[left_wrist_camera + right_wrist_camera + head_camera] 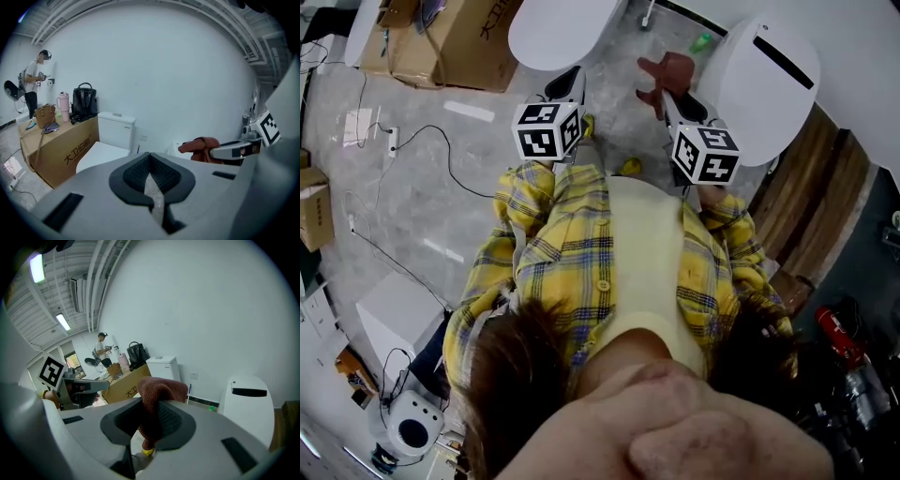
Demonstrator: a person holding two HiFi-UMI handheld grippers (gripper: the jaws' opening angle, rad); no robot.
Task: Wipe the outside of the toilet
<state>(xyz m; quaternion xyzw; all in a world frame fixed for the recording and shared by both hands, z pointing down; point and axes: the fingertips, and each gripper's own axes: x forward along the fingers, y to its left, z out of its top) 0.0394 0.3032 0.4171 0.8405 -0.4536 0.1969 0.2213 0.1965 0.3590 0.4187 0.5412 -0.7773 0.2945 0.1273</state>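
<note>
A white toilet (pixel 773 89) with a black slot in its lid stands at the right in the head view, and shows as the toilet (pixel 248 404) in the right gripper view. A second toilet (pixel 562 28) with a tank (pixel 115 129) is ahead on the left. My right gripper (pixel 667 98) (pixel 152 420) is shut on a red-brown cloth (pixel 670 73) (pixel 157 392) that bulges above the jaws, held in the air short of the slotted toilet. My left gripper (pixel 567 86) (pixel 150 176) is shut with nothing in it, its pads meeting.
A cardboard box (pixel 450 37) (pixel 61 150) with bags (pixel 84 101) on it stands left of the tank toilet. Cables and a power strip (pixel 392 139) lie on the floor. Wooden panels (pixel 825 197) line the right. A person (pixel 33 84) stands far back left.
</note>
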